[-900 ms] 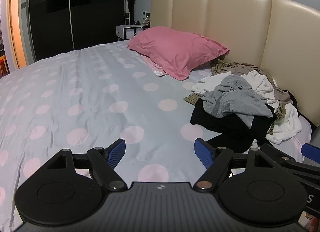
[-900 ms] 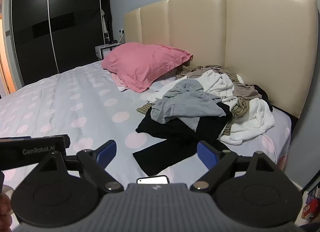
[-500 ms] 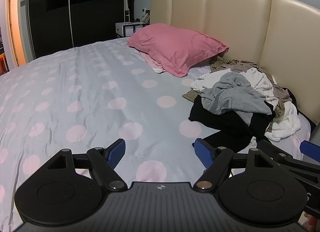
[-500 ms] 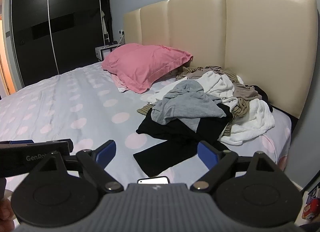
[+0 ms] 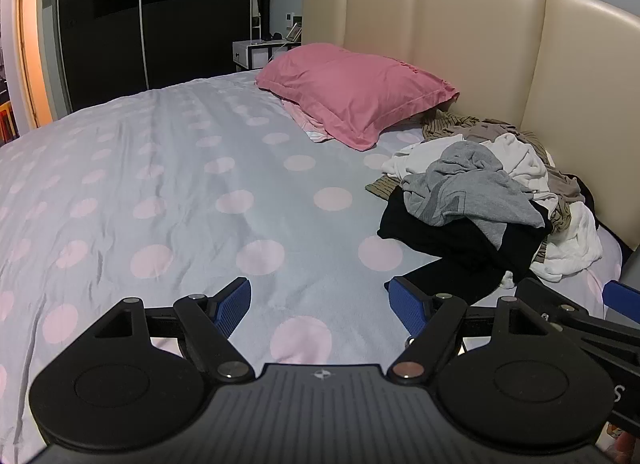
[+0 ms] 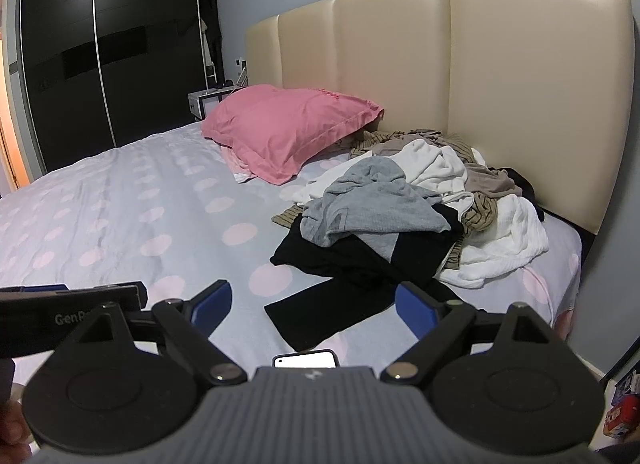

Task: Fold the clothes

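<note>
Clothes in one pile, one pink pillow

White "GenR", cut off, on the left gripper body, seen from the right wrist. A lone "S", possibly partial, on the right gripper body.

Hidden and cut-off parts

Black garment mostly buried under grey top; phone half hidden at bottom centre; lower-right box cropped, possibly toys.
</note>
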Motion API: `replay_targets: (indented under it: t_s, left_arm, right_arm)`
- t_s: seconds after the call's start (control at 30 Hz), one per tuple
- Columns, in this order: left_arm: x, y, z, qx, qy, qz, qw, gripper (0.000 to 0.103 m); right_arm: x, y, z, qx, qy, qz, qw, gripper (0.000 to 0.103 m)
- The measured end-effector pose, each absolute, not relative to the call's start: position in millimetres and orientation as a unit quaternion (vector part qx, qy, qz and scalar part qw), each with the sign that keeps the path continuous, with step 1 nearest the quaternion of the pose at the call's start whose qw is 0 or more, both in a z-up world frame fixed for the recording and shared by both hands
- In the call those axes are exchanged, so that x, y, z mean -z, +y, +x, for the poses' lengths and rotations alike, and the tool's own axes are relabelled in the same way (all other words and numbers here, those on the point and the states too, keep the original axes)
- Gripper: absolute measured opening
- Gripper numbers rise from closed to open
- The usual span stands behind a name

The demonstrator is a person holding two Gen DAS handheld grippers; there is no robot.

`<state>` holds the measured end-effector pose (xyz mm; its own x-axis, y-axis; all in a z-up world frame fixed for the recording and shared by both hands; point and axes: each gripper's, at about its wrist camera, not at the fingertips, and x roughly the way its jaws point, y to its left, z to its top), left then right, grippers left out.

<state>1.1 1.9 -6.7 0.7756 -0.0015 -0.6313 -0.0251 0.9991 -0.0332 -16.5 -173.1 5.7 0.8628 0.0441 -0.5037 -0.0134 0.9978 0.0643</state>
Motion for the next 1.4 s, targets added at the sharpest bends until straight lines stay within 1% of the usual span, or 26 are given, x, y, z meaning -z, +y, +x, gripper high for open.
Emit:
replay_targets:
  t_s: [0.17,0.33,0.57,1.27,1.4]
  left_arm:
    - [9,1,2,-0.007,0.336,-0.018,0.942,0.075]
    - [10,0,1,-0.014,0.332,-0.011,0.943,0.072]
    - [11,2,2,-0.005,0.342,-0.012,0.939,0.071]
    - [17,5,13,0.004,0.359,-0.010,0.933,0.071]
    - [20,4,24,0.007,0.369,-0.011,0.929,0.071]
  right_arm:
    - [-5,-173,-16,-0.015,0.262,0.028,0.965,0.090]
    - [-4,-173,-15,-0.019,0.263,0.026,0.964,0.090]
    - [-2,-173,-14,-0.021,0.264,0.027,0.964,0.090]
    - [1,-170,-8,-0.031,0.277,0.019,0.960,0.090]
    - [-2,-167,3,-0.040,0.284,-0.002,0.958,0.090]
